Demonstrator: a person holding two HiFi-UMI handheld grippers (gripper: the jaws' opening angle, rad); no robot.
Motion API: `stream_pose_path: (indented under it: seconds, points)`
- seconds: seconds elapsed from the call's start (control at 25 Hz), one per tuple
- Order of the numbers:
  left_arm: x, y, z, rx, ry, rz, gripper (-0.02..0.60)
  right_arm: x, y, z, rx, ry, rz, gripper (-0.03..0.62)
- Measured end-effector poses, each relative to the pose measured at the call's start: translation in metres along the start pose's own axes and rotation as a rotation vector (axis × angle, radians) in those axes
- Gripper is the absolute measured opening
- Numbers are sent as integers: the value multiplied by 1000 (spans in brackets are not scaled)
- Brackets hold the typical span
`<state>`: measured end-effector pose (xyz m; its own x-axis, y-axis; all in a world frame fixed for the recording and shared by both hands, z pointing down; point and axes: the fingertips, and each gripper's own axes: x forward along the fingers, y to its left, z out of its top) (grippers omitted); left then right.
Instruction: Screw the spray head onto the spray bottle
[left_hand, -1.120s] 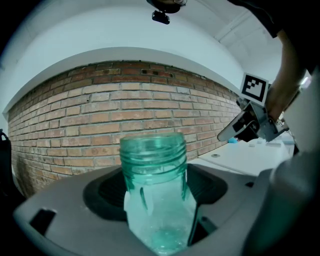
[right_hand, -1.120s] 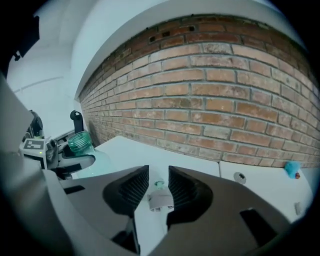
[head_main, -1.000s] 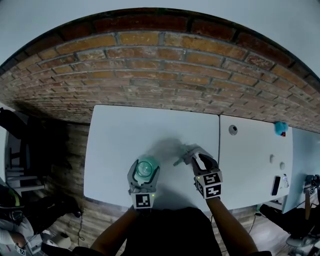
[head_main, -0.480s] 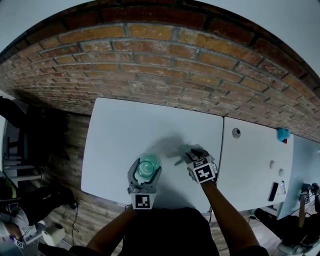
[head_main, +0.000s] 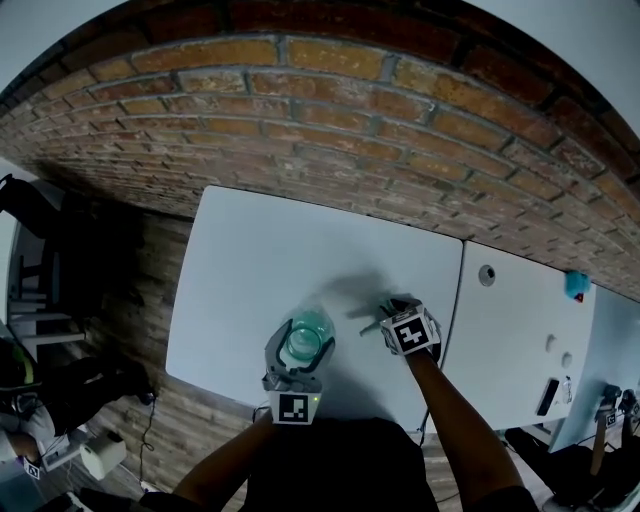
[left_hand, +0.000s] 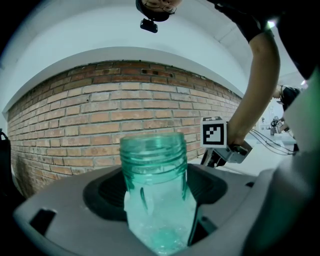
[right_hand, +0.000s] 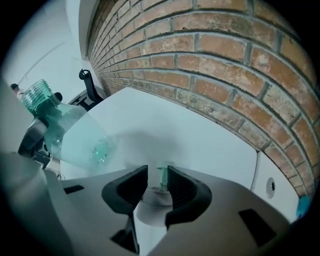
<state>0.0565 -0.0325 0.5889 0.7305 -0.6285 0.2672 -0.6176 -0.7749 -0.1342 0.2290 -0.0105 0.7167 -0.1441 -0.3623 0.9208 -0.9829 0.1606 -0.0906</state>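
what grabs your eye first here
The teal spray bottle, threaded neck open, sits clamped in the left gripper near the front edge of the white table. Beside it the right gripper points down, its jaws having just opened a little with the white spray head between them.

Spray bottle (head_main: 305, 338) left of spray head (right_hand: 156, 198), both over table (head_main: 260, 260); brick wall (head_main: 300, 130) behind.
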Motion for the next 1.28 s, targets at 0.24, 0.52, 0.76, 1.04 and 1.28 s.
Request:
stream_pose_path:
  seconds: [0.24,0.52,0.76,1.04,1.28]
  points:
    - [0,1,1,-3,-15,1,356,18,-3,-12,-1,107,-2,126]
    - [-1,3,2,0,-14,-7,356,27,-7,-15,8,163,-1,124]
    - [0,2,1,-2,-9,-13,356,38,-11,-17,9,217,15,124]
    - [0,1,0,-9,-5,-17,356,49,-9,-20,-7,279,15,97]
    - [0,3,3,-8,-21,-13,356,43,-13,-19,-6,252,8,87]
